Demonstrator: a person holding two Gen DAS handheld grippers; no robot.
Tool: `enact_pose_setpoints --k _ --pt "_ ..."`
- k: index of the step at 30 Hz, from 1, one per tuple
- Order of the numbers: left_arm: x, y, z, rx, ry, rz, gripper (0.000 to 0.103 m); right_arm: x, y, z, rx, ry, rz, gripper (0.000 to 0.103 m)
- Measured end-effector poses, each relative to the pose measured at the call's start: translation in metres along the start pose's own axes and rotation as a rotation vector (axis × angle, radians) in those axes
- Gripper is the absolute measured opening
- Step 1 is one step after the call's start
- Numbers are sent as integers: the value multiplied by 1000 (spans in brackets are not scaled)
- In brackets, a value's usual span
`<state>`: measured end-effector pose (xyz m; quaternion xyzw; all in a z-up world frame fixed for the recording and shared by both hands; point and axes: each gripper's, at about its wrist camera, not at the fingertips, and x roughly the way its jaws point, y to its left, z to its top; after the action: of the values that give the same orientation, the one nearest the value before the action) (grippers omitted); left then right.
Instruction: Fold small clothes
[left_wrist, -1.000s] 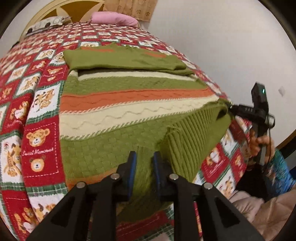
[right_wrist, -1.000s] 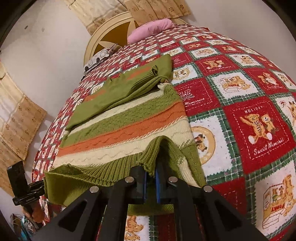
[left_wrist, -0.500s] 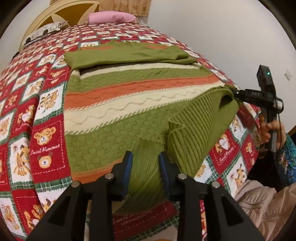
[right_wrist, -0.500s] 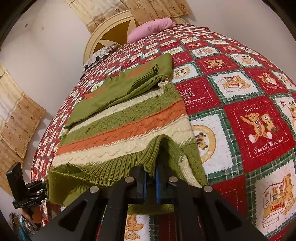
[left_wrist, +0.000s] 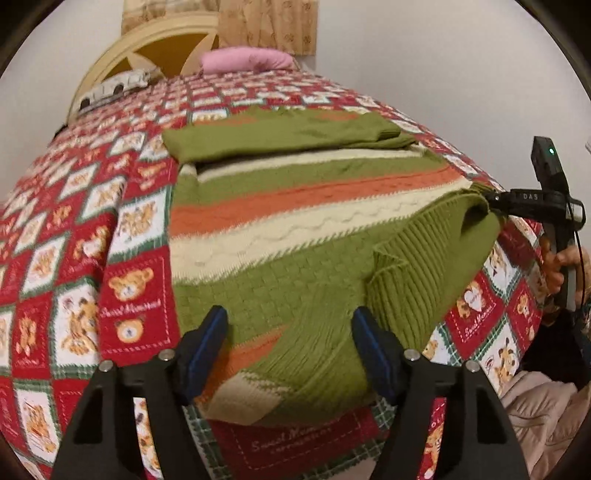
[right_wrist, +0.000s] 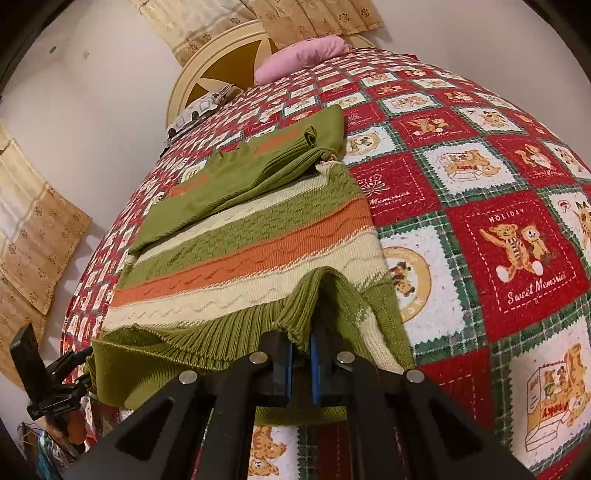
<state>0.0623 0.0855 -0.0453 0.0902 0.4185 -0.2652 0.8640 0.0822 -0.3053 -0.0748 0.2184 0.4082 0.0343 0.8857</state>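
Striped sweater flat on the bed quilt.
Left gripper jaws just opening, sweater hem loose between; right gripper jaws clamped on its ribbed hem.

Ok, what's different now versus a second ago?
The left gripper has just opened its jaws and let go of the sweater hem, which now lies loose between them. The right gripper stays clamped on its hem corner; the sweater hasn't shifted on the quilt.

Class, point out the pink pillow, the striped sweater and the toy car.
pillow (left_wrist: 245, 61), left wrist view, its middle.
sweater (left_wrist: 295, 192), left wrist view, orange stripe.
toy car (left_wrist: 114, 86), left wrist view, its side.
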Motion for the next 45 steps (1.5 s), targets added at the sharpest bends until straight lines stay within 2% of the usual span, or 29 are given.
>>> enact_pose_setpoints --k 2,5,6,8,9,10,12,13,17,20,23,29,34,39,41,45 --pt "-4 -5 3 31 -24 -20 70 0 0 0 0 -1 0 7" --pt "1 -8 7 60 -5 -31 67 0 0 0 0 -2 -2 7" --pt "5 -7 6 59 7 -36 64 0 1 0 0 -1 -2 7" --pt "16 -5 4 32 54 -60 45 0 1 0 1 0 -1 7" --pt "21 -1 3 4 72 -72 45 0 1 0 0 1 0 7" --pt "20 -1 2 -11 55 -78 44 -1 2 -1 -1 3 0 7" --pt "17 -4 1 -4 53 -84 34 -1 2 -1 -3 3 -2 7" --pt "16 -7 0 8 50 -90 24 0 2 -1 -1 4 -2 7" --pt "14 -14 1 21 37 -80 13 -1 2 -2 -1 3 -3 7" --pt "12 1 5 -80 31 -116 6 -2 2 -1 2 2 -5 7" --pt "2 23 14 -182 -19 -108 6 -4 3 0 -6 -3 -5 7" --pt "-10 56 37 -302 -117 -80 6 -9 10 12 16 -49 32 7" --pt "3 60 39 -295 -109 -48 6 -3 17 13 1 -37 25 7" --pt "15 66 26 -343 -79 -50 6 -23 1 16 93 -113 137 12" --pt "18 67 23 -353 -72 -46 6 -38 -4 19 103 -162 135 26" --pt "22 64 21 -348 -56 -46 6 -69 -12 23 96 -271 100 45"
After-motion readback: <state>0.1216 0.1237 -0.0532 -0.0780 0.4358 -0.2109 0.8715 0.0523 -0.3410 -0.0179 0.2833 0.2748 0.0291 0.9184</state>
